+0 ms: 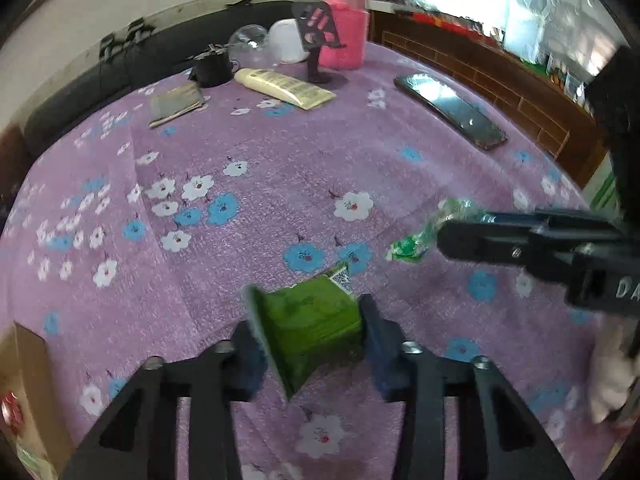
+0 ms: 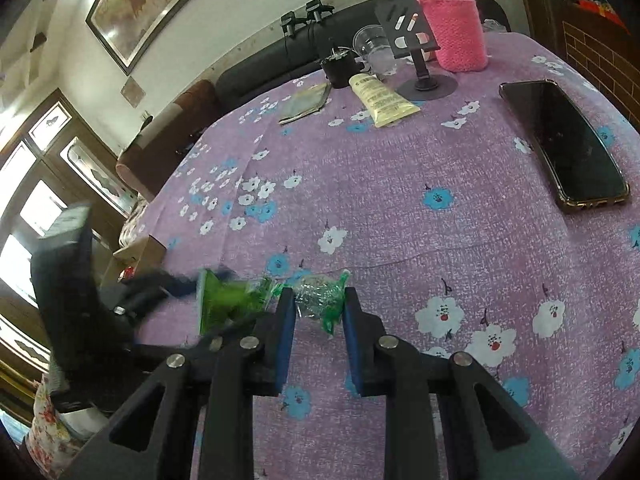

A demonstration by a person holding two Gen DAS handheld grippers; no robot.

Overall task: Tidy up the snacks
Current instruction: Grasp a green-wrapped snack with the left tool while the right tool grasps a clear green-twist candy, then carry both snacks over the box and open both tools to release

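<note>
My left gripper (image 1: 308, 332) is shut on a green snack packet (image 1: 312, 320), held just above the purple flowered tablecloth (image 1: 280, 184). The same packet (image 2: 228, 300) shows blurred at the left of the right wrist view. My right gripper (image 2: 318, 308) is shut on a small clear-and-green snack bag (image 2: 320, 296). In the left wrist view that bag (image 1: 428, 232) sticks out from the right gripper's fingers (image 1: 472, 236) to the right of my packet.
At the table's far end stand a pink-sleeved bottle (image 1: 346, 28), a black phone stand (image 1: 318, 40), a black cup (image 1: 214, 66), a cream tube (image 1: 284, 88), a grey pouch (image 1: 176, 104). A phone (image 1: 452, 110) lies far right. A cardboard box (image 1: 24, 392) is at the left edge.
</note>
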